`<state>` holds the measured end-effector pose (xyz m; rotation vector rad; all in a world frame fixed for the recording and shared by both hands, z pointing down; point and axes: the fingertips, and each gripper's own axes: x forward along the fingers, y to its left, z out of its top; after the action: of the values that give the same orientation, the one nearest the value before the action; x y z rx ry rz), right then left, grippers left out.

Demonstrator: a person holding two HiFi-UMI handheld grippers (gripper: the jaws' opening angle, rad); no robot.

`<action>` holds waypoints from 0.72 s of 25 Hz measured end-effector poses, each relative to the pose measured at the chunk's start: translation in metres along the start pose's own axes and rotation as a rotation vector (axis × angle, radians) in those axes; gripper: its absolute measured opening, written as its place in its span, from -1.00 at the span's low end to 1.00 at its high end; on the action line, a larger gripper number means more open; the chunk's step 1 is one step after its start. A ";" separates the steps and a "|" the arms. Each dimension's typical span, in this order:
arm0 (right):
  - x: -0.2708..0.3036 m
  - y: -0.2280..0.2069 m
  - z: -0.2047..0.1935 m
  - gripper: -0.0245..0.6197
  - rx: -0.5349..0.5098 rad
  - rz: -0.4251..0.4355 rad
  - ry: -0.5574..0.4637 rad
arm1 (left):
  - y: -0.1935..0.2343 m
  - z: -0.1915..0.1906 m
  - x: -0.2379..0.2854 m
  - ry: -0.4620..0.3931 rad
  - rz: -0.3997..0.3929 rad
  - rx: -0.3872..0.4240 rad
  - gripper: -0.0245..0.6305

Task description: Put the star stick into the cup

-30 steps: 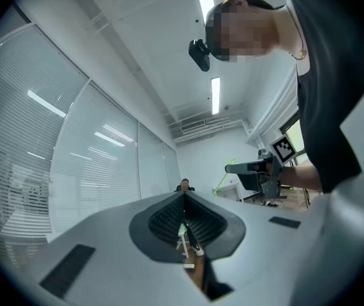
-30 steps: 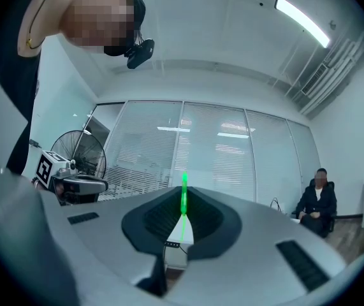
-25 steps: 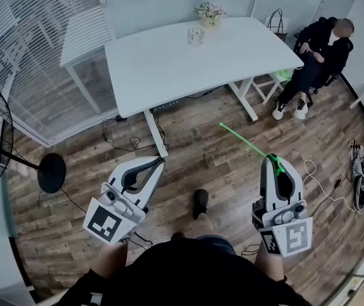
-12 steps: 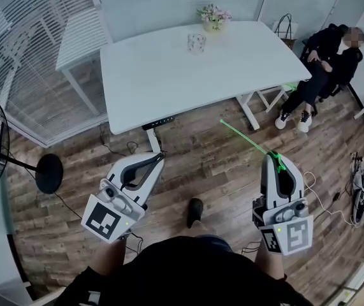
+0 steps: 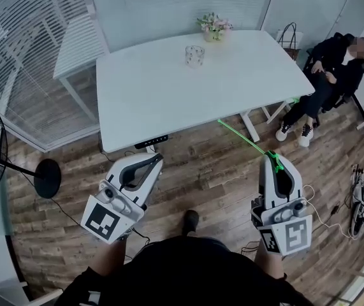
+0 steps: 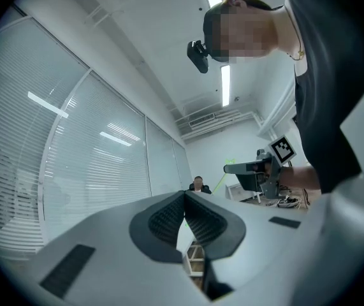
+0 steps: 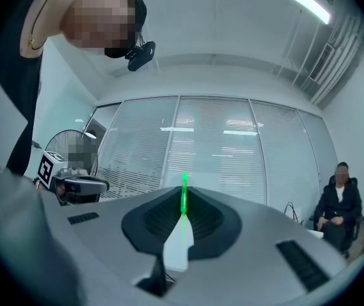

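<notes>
Both jaw pairs are closed, the left gripper [image 5: 158, 160] on nothing, the right gripper [image 5: 272, 159] on the star stick [image 5: 242, 138] over the floor; seemingly mid-carry, it next needs bringing above the cup [image 5: 195, 55] far across the table [image 5: 156, 101].

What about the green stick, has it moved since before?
Yes. The green stick in the right tool has come closer to the near edge of the white table.

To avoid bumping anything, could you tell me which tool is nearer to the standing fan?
Left. In the head view the left tool is a short way right of the standing fan; the right tool, gripping the star stick, is much farther right across the floor.
</notes>
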<state>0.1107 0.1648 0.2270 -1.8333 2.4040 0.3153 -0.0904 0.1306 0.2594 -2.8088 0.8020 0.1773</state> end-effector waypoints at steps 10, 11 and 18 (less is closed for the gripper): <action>0.030 -0.032 -0.010 -0.85 0.024 0.037 -0.005 | 0.014 -0.006 0.040 -0.005 0.030 0.006 -0.88; 0.032 -0.033 -0.010 -0.85 0.026 0.039 -0.006 | 0.014 -0.006 0.041 -0.004 0.032 0.006 -0.88; 0.037 -0.032 -0.014 -0.85 0.029 0.018 -0.010 | 0.019 -0.012 0.039 0.013 0.012 -0.004 -0.88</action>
<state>0.1318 0.1190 0.2295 -1.7947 2.4068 0.2892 -0.0667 0.0922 0.2611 -2.8127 0.8219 0.1634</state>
